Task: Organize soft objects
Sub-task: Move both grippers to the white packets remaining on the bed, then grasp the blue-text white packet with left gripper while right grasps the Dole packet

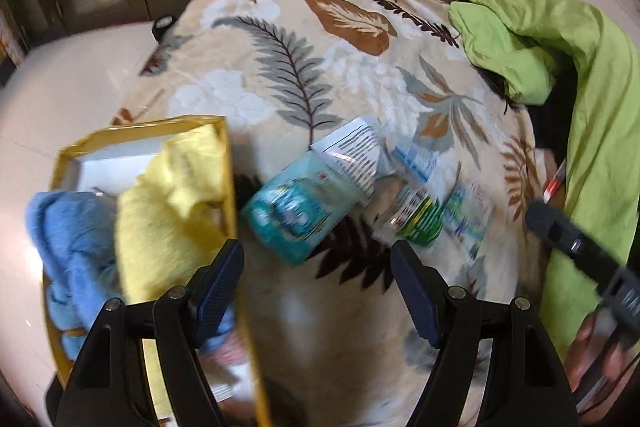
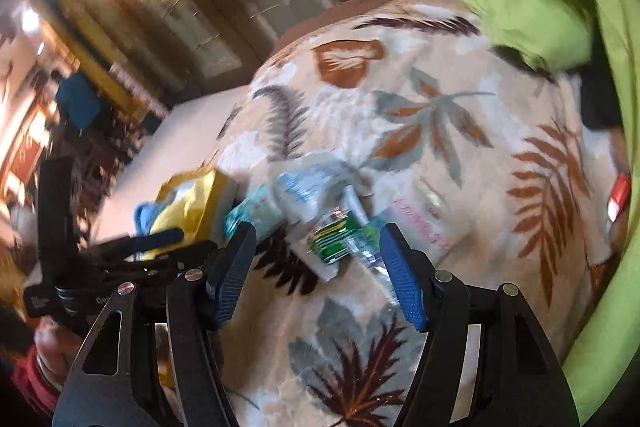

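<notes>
We hold both the left gripper (image 1: 316,287) and right gripper (image 2: 318,269) with fingers spread wide and empty above the leaf-patterned fleece blanket (image 1: 320,67), the teal soft packet (image 1: 296,207) lying just right of the yellow cardboard box (image 1: 140,137) holding yellow cloth (image 1: 172,211) and blue cloth (image 1: 72,247).

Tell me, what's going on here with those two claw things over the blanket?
A person holds a gripper in each hand, sorting soft items on a leaf-print blanket. A yellow cloth and blue cloth sit in the yellow box. Soft packets lie beside it. The left gripper and right gripper are open, empty.
</notes>
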A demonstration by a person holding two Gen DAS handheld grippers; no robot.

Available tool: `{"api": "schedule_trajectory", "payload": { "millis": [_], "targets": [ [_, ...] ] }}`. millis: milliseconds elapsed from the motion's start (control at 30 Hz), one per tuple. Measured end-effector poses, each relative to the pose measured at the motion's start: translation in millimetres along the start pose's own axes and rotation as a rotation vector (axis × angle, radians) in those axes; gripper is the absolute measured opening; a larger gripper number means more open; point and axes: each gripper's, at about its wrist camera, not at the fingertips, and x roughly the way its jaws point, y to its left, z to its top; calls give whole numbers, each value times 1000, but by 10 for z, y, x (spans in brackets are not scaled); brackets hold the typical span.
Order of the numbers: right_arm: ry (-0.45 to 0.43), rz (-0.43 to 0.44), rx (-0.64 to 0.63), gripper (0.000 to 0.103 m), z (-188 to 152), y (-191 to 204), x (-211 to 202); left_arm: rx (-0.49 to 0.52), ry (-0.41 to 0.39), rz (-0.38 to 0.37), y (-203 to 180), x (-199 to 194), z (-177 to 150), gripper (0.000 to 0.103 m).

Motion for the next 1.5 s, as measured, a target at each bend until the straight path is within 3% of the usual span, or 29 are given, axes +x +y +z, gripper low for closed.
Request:
{"api": "schedule_trajectory", "payload": {
  "millis": [133, 267, 567, 800, 900, 1000, 1167, 1267, 1300, 1367, 1400, 1500],
  "targets": [
    [23, -68, 36, 65, -17, -183, 49, -66, 21, -18, -78, 141, 173, 76],
    [34, -91, 118, 65, -64, -405, 128, -68, 28, 2, -261, 238, 321, 76],
    [68, -81, 375, 65, -141, -724, 446, -159, 61, 51, -339, 454, 520, 76],
    [47, -125, 426, 65, -78, -683, 592, -208, 72, 26, -370, 641, 644, 76],
    [41, -146, 415, 72, -48, -630, 630, -198, 91, 13, -433, 720, 666, 76],
    [30, -155, 408, 73, -29, -586, 635, -211, 99, -29, -470, 735, 654, 77],
    [13, -175, 435, 78, 3, -604, 674, -233, 132, -17, -507, 886, 626, 79],
    [43, -234, 330, 78, 61, -507, 762, -230, 131, -11, -517, 896, 629, 78],
    [51, -252, 281, 77, 63, -474, 789, -225, 132, -10, -523, 894, 640, 77],
    [60, -288, 195, 64, 49, -426, 804, -225, 122, -5, -516, 873, 651, 72],
    [53, -301, 173, 53, 41, -438, 772, -220, 117, 1, -518, 861, 655, 63],
    [48, -262, 168, 35, 23, -588, 671, -182, 95, 7, -525, 765, 637, 39]
  ]
}}
